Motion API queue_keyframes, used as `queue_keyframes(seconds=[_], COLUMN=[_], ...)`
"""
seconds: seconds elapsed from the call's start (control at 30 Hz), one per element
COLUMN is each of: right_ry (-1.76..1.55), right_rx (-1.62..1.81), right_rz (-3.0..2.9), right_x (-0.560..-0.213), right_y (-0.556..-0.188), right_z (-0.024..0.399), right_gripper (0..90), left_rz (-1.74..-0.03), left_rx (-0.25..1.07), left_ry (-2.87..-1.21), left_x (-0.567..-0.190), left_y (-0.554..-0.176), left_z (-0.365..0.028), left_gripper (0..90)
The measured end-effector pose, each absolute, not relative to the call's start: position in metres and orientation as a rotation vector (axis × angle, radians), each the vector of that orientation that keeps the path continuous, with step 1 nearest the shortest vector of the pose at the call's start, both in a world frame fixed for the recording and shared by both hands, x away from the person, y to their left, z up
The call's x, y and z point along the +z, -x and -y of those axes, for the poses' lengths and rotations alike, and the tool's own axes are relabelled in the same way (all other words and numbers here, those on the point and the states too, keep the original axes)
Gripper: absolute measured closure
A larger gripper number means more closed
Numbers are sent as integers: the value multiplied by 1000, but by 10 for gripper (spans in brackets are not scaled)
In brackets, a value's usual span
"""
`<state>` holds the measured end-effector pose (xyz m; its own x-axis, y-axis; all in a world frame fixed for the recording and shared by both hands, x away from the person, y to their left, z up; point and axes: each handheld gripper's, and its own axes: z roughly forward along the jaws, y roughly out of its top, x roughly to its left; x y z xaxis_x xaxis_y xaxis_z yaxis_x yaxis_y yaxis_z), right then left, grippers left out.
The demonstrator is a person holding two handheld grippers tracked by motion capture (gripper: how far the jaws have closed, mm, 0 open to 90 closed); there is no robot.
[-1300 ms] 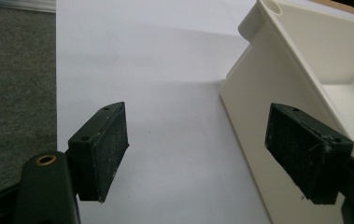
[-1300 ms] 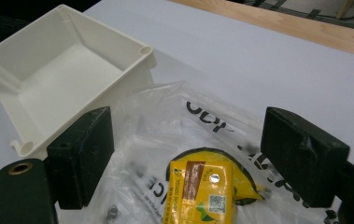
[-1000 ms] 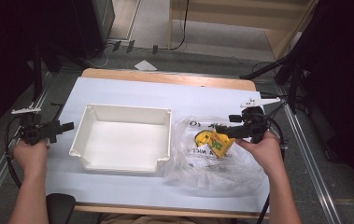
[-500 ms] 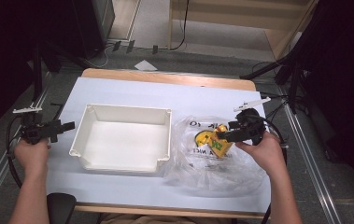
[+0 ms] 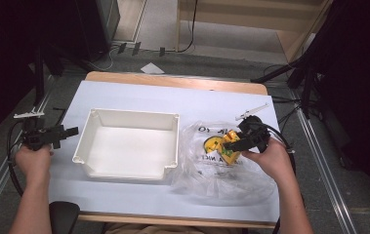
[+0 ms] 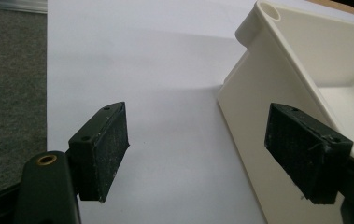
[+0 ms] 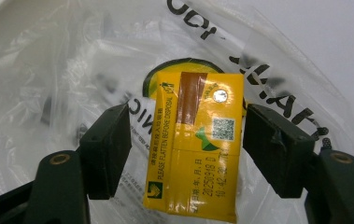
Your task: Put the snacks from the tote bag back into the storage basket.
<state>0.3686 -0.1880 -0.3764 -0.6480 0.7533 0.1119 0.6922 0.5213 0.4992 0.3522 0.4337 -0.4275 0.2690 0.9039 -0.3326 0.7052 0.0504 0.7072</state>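
Right of centre in the high view, the right gripper point(image 5: 233, 144) hovers over a yellow carton point(image 5: 225, 146) lying on a crinkled clear plastic bag point(image 5: 207, 168). From the right gripper view, its jaws stand spread on either side of the carton point(image 7: 197, 140), one black pad near each long edge, and whether they touch it cannot be told; nothing looks squeezed yet. The carton is a flat, rectangular drink box, glossy yellow with printed text, a code square and a silver straw spot. The bag point(image 7: 48, 70) is thin, shiny and wrinkled, with black lettering.

Over at the left edge of the high view, the left gripper point(image 5: 68, 131) waits just beside the white tray point(image 5: 129, 117), jaws wide apart and holding nothing. In the left gripper view, the tray point(image 6: 258, 93) shows smooth, hard plastic walls with rounded corners, sitting on the pale matte table point(image 6: 142, 60).

Judging by this, the work is barely begun: the tray is empty, and the carton is not yet gripped or lifted.
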Motion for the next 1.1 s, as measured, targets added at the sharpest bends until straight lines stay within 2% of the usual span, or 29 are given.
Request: queue_keyframes(seconds=[0.4, 0.87, 0.93, 1.1], right_ry=[-1353, -1360, -1346, -1299], right_rx=[672, 630, 610, 594], right_rz=[-2654, -2674, -2663, -2663], right_x=[-390, -404, -403, -403], right_y=[-376, -380, -379, -378], right_z=[185, 178, 177, 176], right_gripper=[407, 435, 481, 500], left_rz=[-1489, -1490, -1489, -1490], left_rx=[298, 296, 297, 297], left_ry=[-1709, -1707, -1708, -1707], left_x=[-428, -428, -428, -428], left_y=[-352, -352, -352, -352], left_z=[-434, -434, -433, -434], left_gripper=[227, 227, 227, 227])
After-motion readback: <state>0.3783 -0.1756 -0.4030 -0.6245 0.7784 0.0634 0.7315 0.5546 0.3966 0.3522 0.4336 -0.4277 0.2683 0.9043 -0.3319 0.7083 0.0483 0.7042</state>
